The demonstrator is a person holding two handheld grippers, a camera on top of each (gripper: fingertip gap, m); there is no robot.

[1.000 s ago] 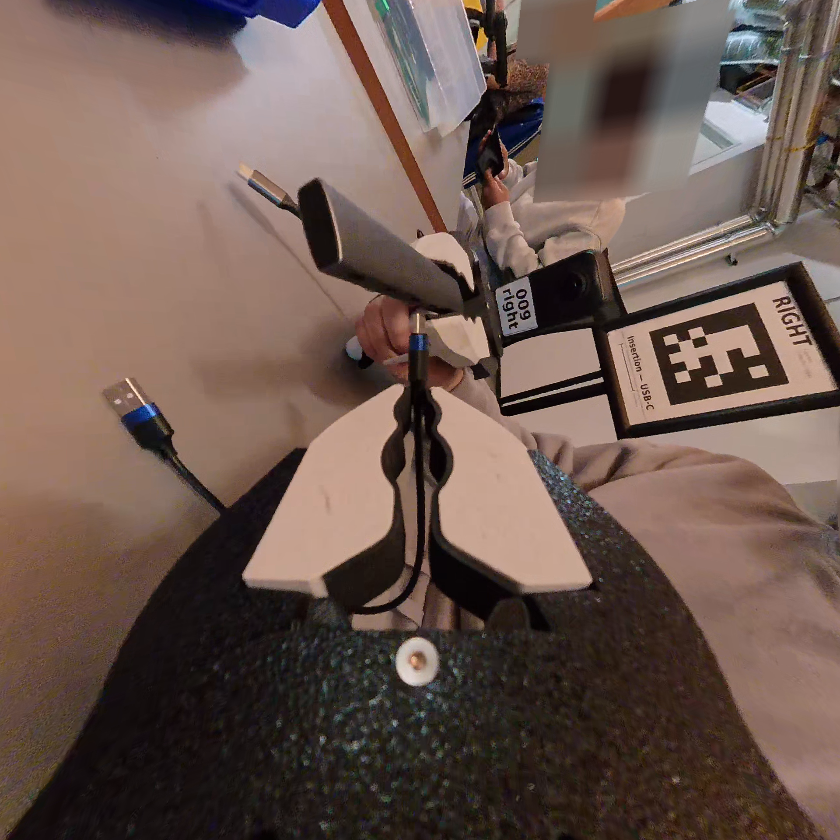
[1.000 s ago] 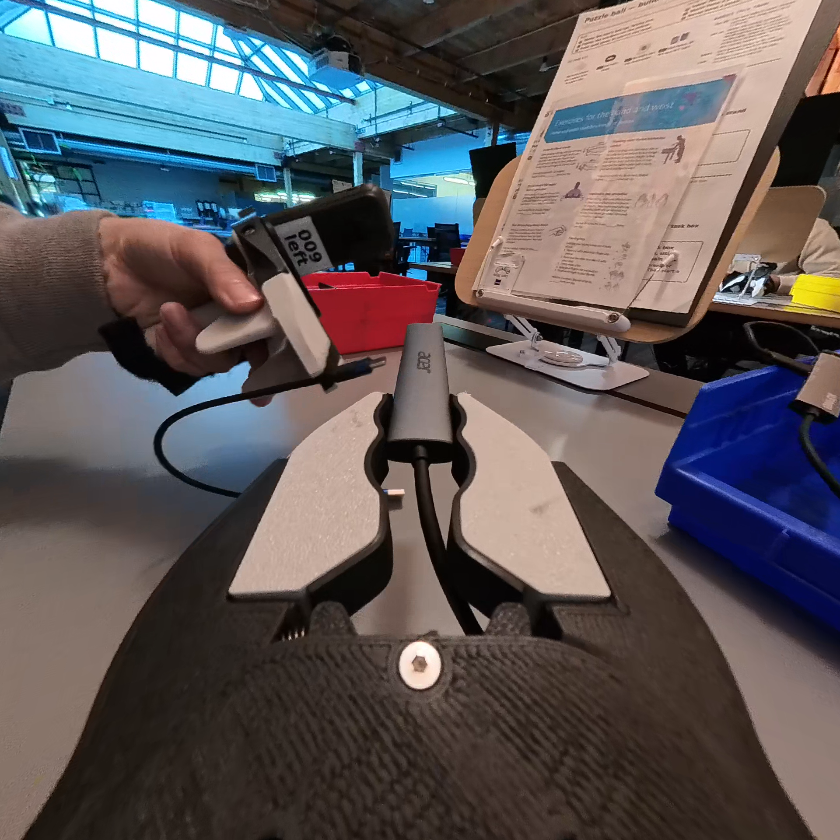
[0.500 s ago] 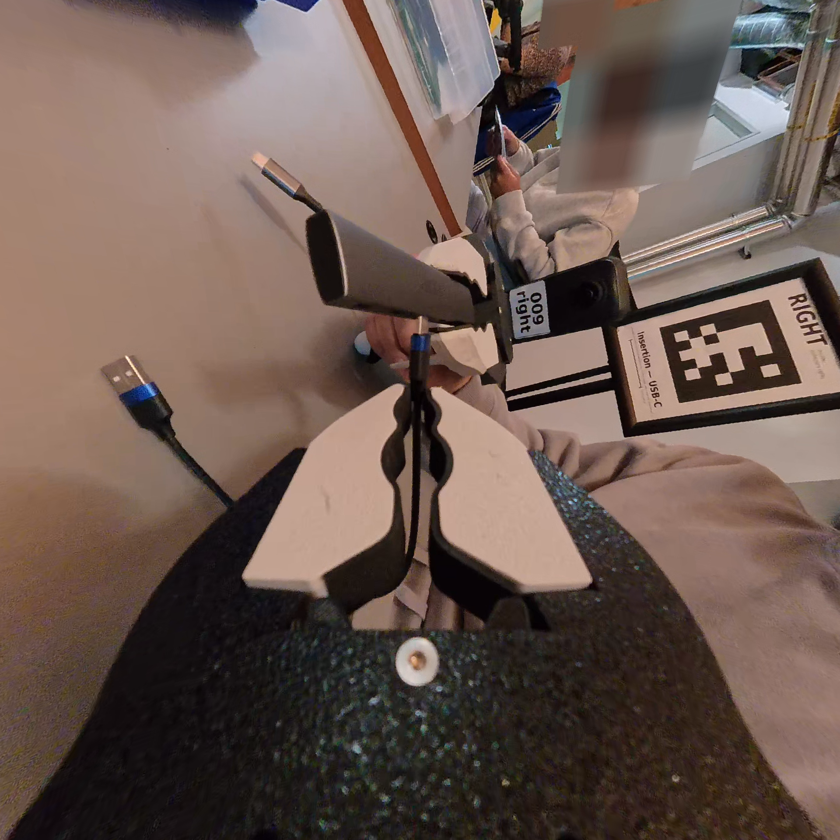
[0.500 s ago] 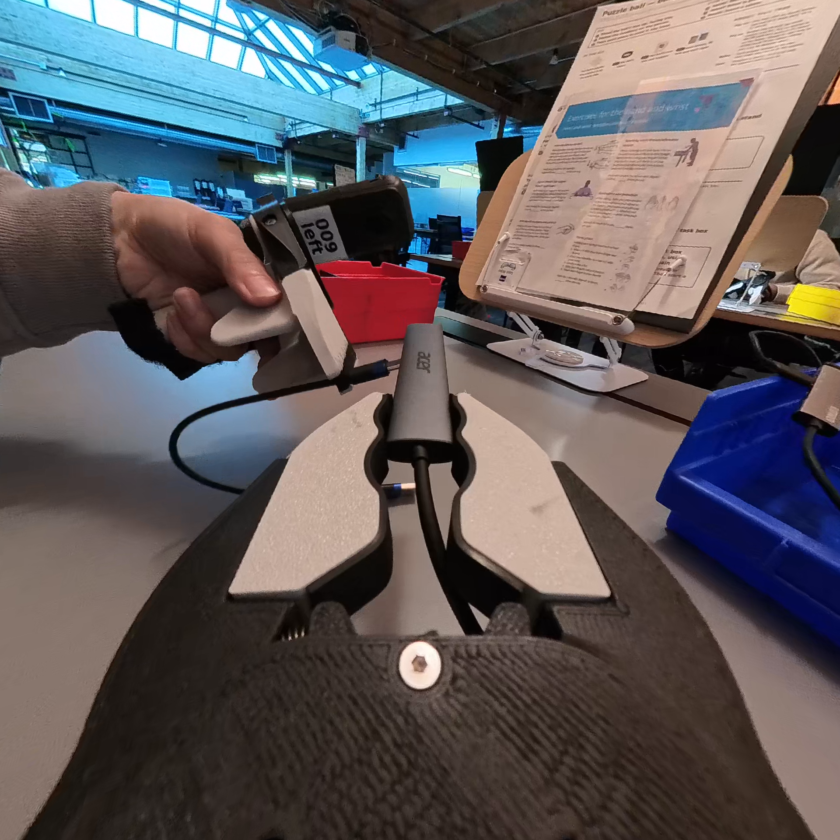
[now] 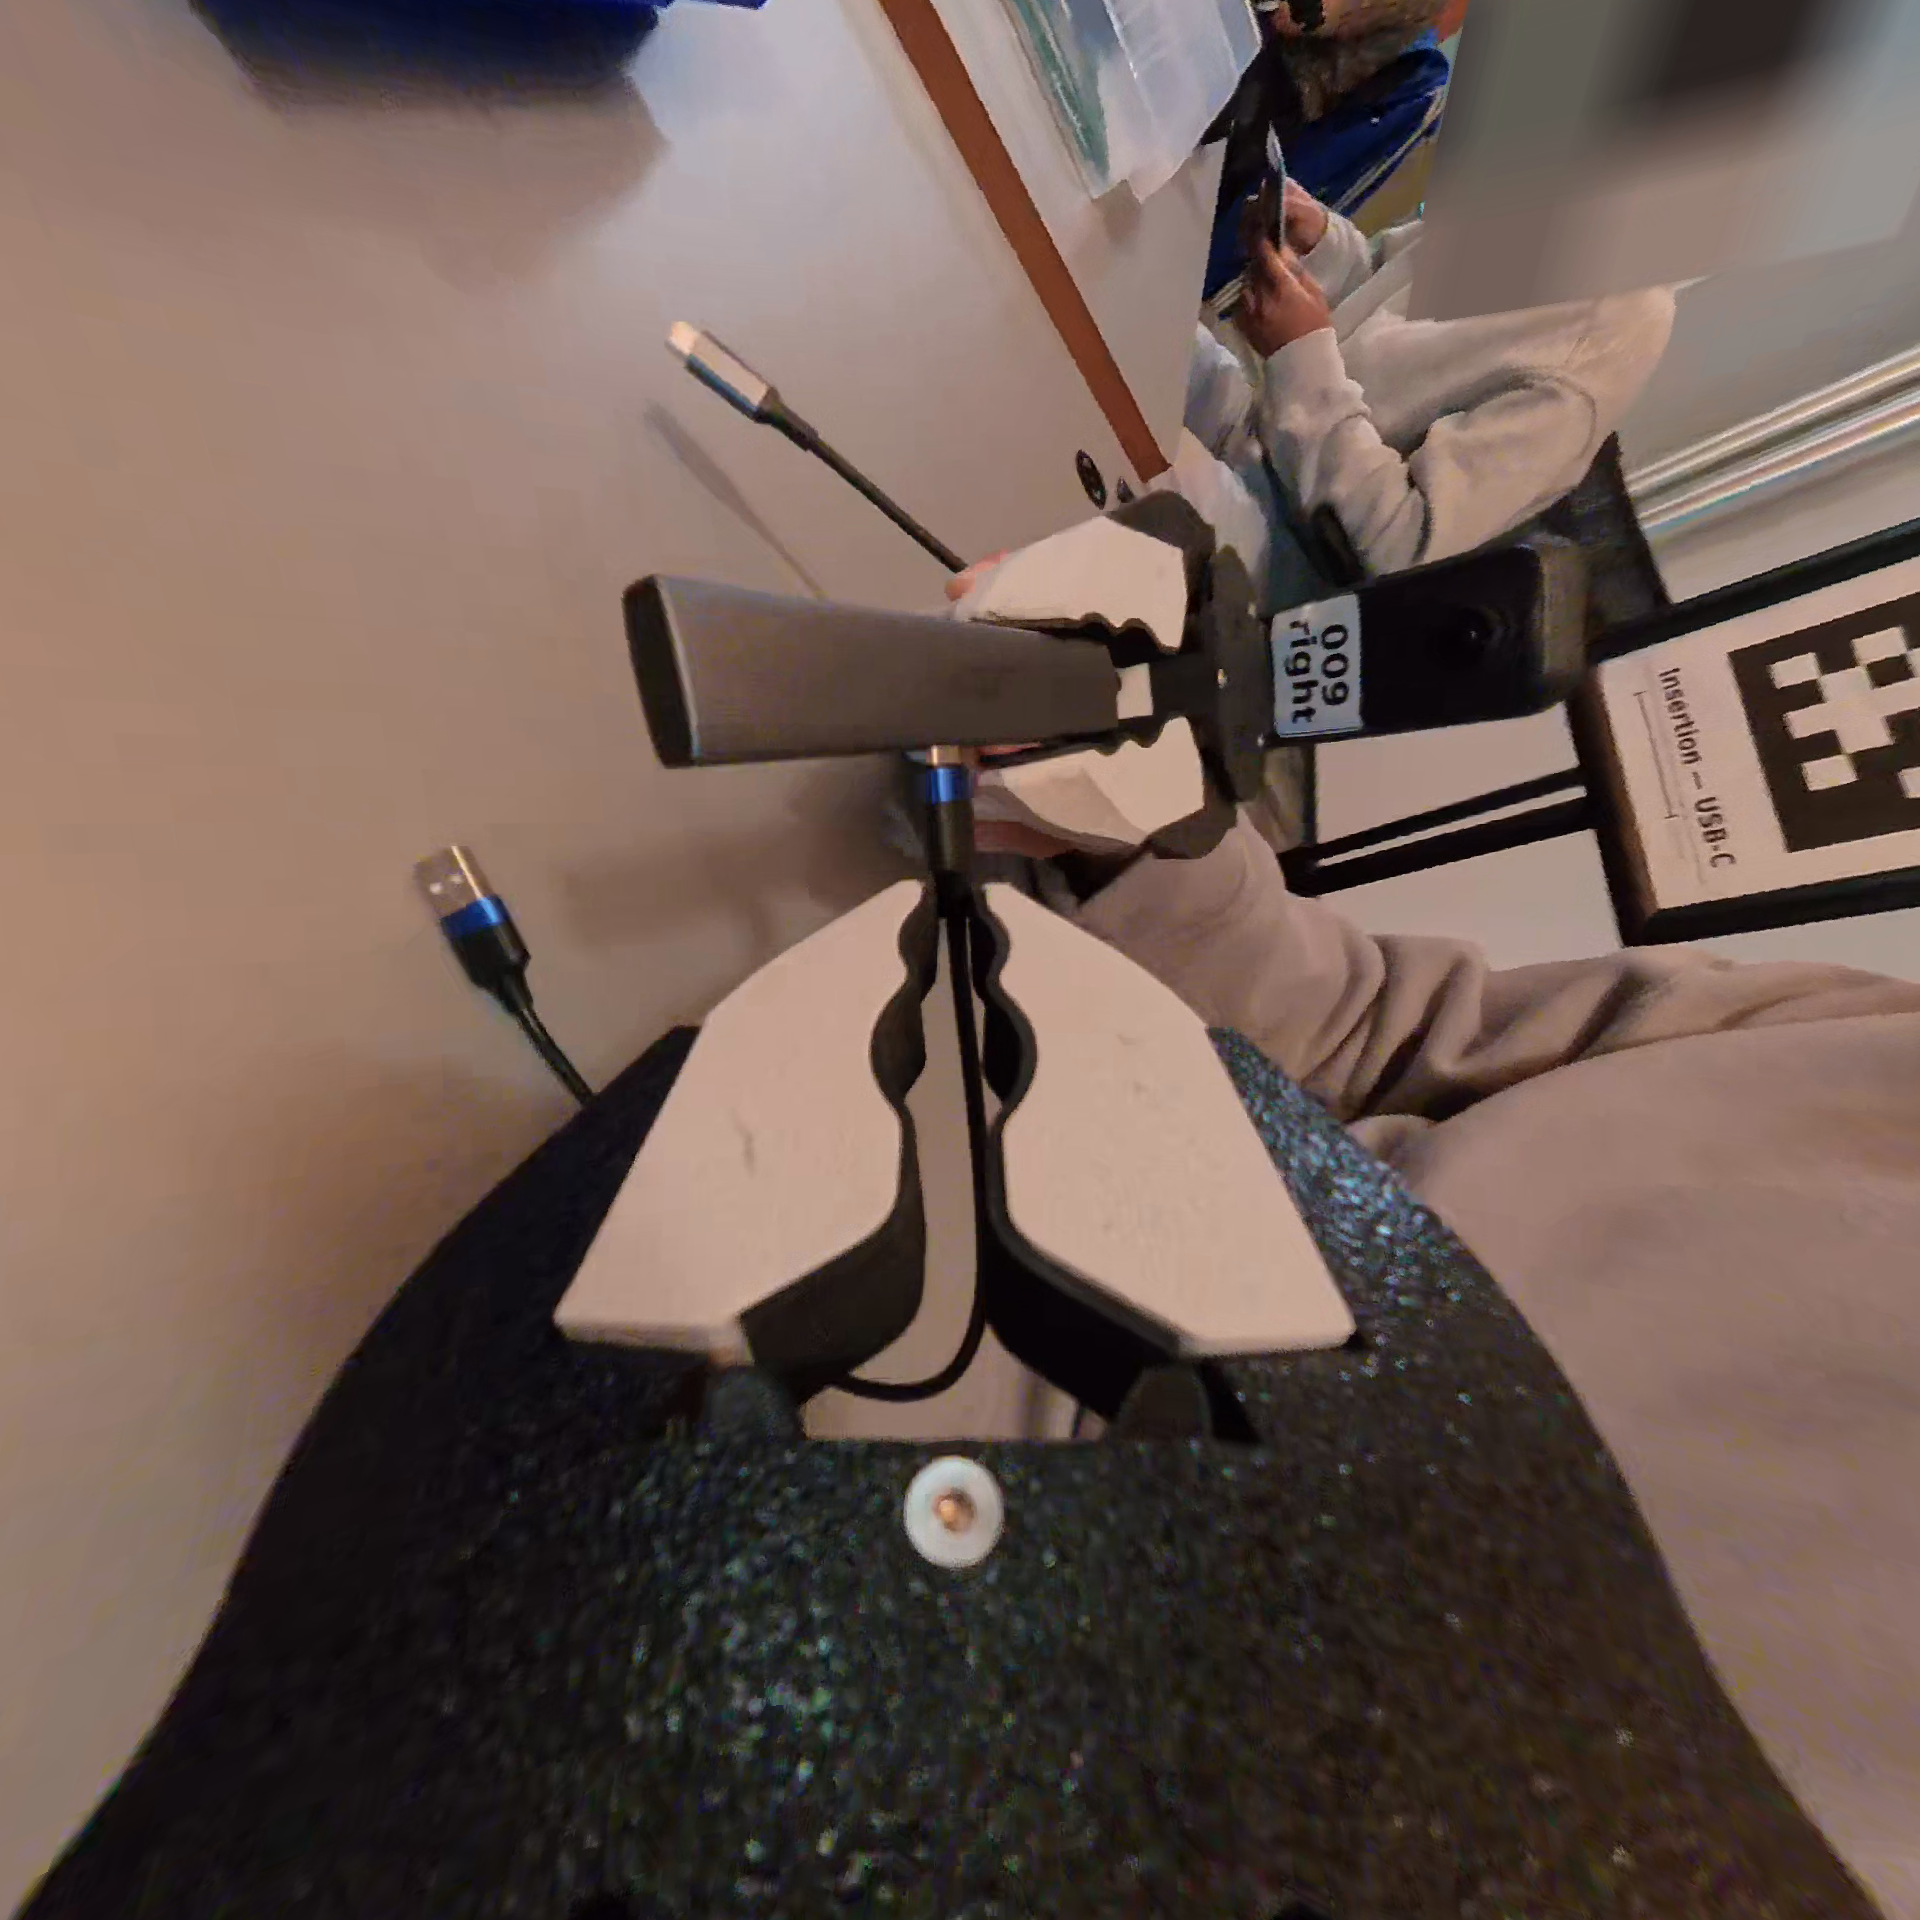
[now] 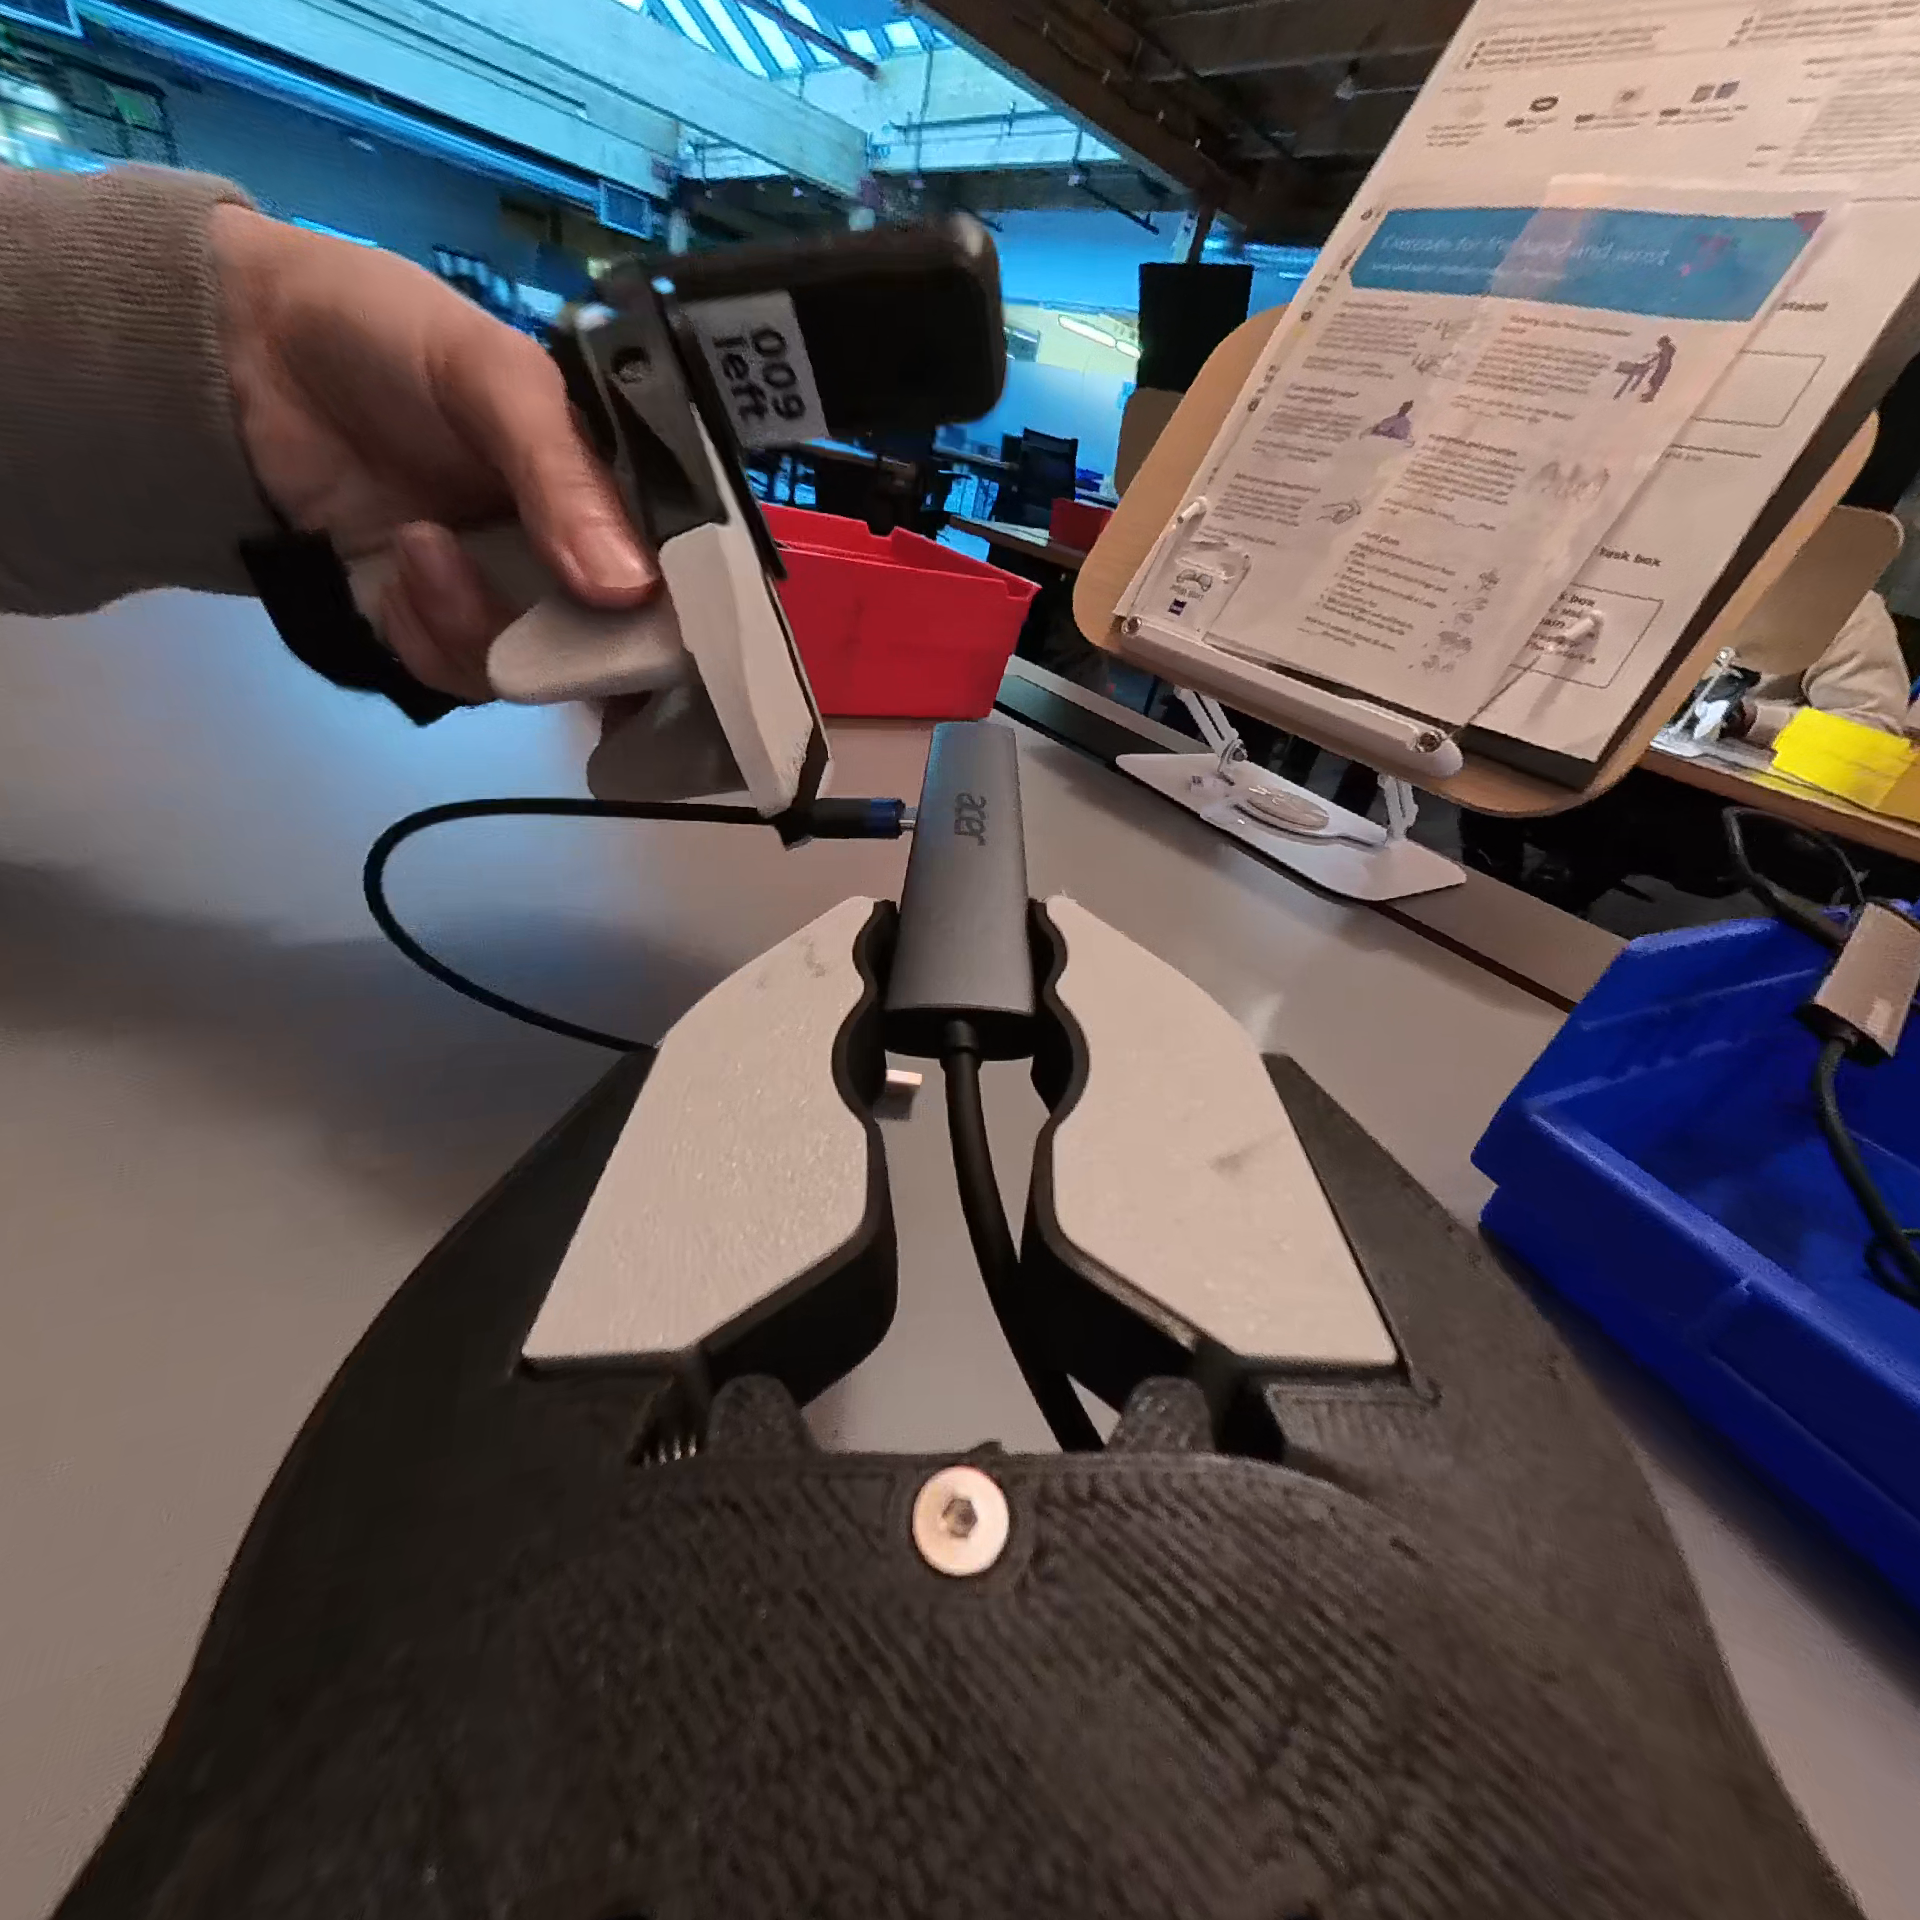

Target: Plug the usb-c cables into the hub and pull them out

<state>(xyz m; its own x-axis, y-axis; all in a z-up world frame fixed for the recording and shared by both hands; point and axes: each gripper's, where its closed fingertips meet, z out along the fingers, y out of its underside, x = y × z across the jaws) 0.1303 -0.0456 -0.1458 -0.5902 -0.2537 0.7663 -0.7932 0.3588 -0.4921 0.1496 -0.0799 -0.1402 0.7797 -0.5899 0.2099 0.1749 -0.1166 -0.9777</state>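
Note:
My right gripper [image 6: 961,920] is shut on the near end of a slim grey hub [image 6: 966,831] and holds it above the table. The hub also shows in the left wrist view [image 5: 873,686]. My left gripper [image 5: 951,904] is shut on a black cable just behind its blue-ringed USB-C plug [image 5: 940,805]. The plug [image 6: 862,816] points at the hub's left side and its metal tip meets that side. I cannot tell how deep it sits. The cable's USB-A end [image 5: 462,904] lies on the table. The hub's own silver plug [image 5: 727,379] hangs free.
A blue bin [image 6: 1714,1195] with another adapter stands close on the right. A red bin [image 6: 894,634] and a document stand [image 6: 1507,416] are farther back. A framed marker sign [image 5: 1787,727] stands behind the right gripper. A person sits in the background [image 5: 1434,395]. Tip to tip, the grippers are about 5 cm apart.
The left gripper has moved the plug closer to the hub, from a gap to contact with its side. The hub has turned more level in the left wrist view.

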